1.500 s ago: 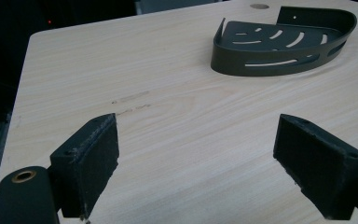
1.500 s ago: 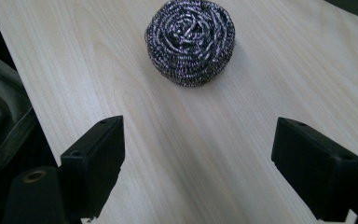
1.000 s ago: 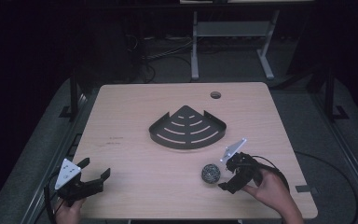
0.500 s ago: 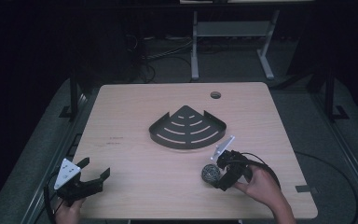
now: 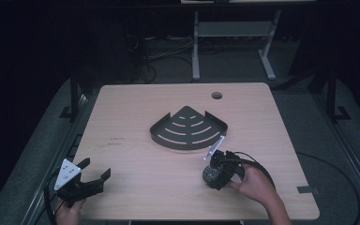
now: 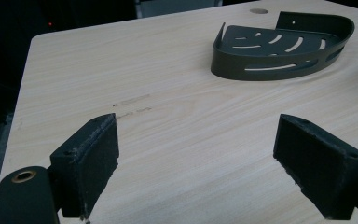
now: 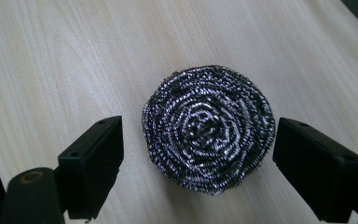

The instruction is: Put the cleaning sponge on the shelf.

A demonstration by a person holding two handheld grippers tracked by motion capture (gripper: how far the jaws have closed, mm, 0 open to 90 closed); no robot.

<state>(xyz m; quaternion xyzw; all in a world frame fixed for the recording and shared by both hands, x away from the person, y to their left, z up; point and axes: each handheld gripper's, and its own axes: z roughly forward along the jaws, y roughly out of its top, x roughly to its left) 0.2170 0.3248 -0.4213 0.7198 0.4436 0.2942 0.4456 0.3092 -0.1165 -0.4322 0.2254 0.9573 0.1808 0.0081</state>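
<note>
Dark floor and some cables surround a light wooden desk (image 5: 136, 117), which has a small round hole (image 5: 216, 95) near its far edge. Around the middle of the desk stands a black corner-shaped tray (image 5: 188, 129) with curved slots in its bottom and a low wall along its sides.

At the near right part of the desk lies a steel wool scrubber (image 7: 209, 127), a round coil of shiny wire. It rests flat on the wood, a little in front of the tray and apart from it. The right claw (image 5: 213, 174), held by the person's right hand (image 5: 255, 184), is lowered over the scrubber. In the right gripper view the two black jaws stand wide, one on each side of the scrubber, and neither jaw touches it; a narrow strip of wood shows between each jaw and the coil.

The left claw (image 5: 95, 170) is at the near left corner of the desk, held by the left hand (image 5: 69, 211), well apart from the scrubber. Its jaws are also wide, with only bare wood between them, and the left gripper view looks toward the tray farther off.
</note>
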